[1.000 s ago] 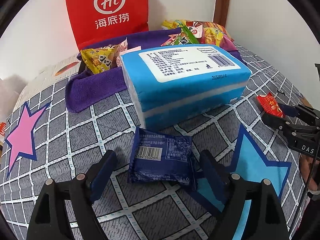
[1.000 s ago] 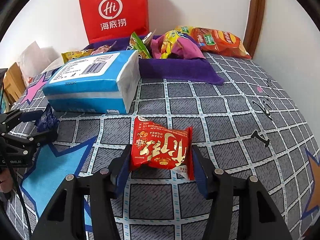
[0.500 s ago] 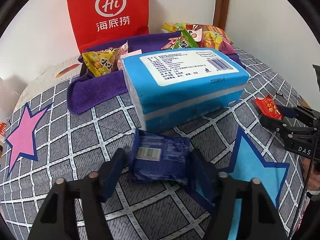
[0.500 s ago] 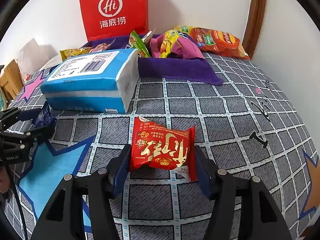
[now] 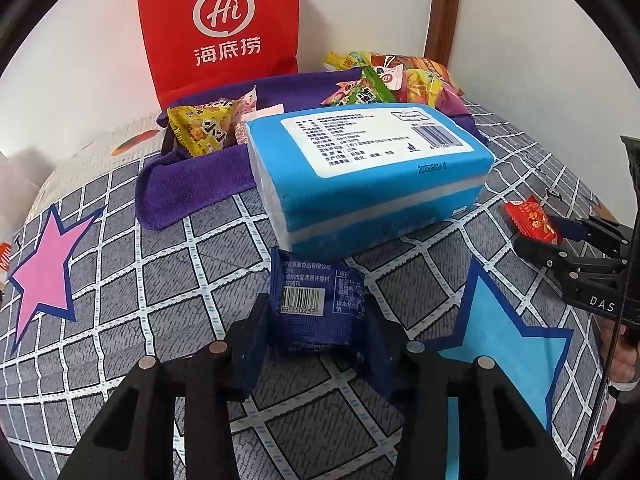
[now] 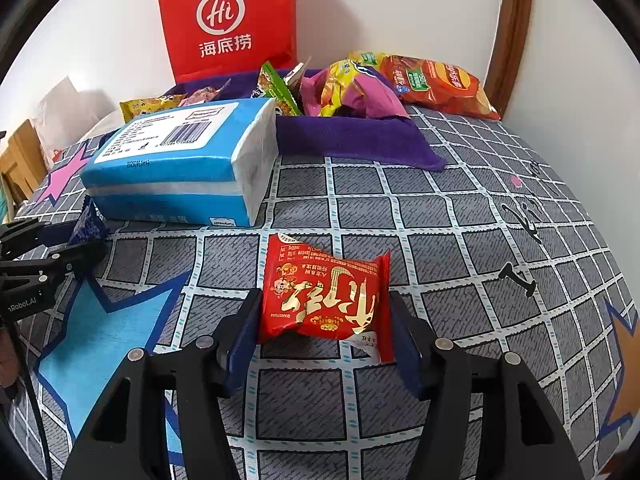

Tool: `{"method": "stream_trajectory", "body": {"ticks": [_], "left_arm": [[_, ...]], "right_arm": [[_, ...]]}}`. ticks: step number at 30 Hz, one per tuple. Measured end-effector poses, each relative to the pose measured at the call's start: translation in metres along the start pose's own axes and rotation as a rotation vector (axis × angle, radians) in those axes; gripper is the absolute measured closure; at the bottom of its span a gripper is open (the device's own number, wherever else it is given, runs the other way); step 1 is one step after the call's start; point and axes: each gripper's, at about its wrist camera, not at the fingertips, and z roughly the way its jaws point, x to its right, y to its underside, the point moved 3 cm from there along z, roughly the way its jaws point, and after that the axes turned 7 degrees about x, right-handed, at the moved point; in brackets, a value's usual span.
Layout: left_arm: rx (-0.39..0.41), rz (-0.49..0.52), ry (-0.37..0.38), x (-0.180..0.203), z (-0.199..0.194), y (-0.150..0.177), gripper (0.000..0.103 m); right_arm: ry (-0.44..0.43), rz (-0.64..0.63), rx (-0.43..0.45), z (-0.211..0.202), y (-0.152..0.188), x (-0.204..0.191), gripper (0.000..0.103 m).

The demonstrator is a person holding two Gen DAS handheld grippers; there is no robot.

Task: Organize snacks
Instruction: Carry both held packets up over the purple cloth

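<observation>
Left tongs point(image 5: 320, 320) closing on blue snack packet point(image 5: 316, 304), pads pinching its sides, on the bed just near of the tissue pack point(image 5: 368, 176). Right tongs point(image 6: 324, 320) half-open, clamping red snack packet point(image 6: 324, 296). Lift both straight up, clear tissue pack, carry far to purple tray point(image 6: 352, 136).

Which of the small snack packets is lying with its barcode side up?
The dark blue packet between the left tongs, whose jaws are closing. The red packet in the right tongs shows gold lettering.

My left gripper point(image 5: 318, 336) closed around the dark-blue foil packet point(image 5: 316, 304), before the blue-and-white tissue pack point(image 5: 368, 172); the purple-towel-lined tray point(image 5: 192, 184) lay behind.
</observation>
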Motion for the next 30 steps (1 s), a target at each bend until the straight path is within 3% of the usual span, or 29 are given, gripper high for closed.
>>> {"method": "stream_trajectory", "body": {"ticks": [5, 12, 21, 26, 30], "left_arm": [[0.014, -0.03, 0.039, -0.003, -0.003, 0.0, 0.061], [0.01, -0.032, 0.056, -0.002, -0.003, 0.0, 0.061], [-0.003, -0.051, 0.078, -0.006, -0.004, 0.0, 0.061], [-0.01, -0.101, 0.108, -0.009, -0.017, 0.002, 0.061], [0.003, -0.087, 0.081, -0.008, -0.036, -0.005, 0.061]], "right_arm": [[-0.007, 0.015, 0.017, -0.004, 0.0, 0.003, 0.051], [-0.059, 0.04, 0.058, -0.013, 0.0, 0.004, 0.051], [-0.056, 0.024, 0.013, -0.005, -0.001, 0.001, 0.051], [-0.054, 0.051, 0.015, -0.013, -0.005, 0.007, 0.051], [-0.067, 0.056, 0.039, -0.031, -0.018, 0.007, 0.051]]}}
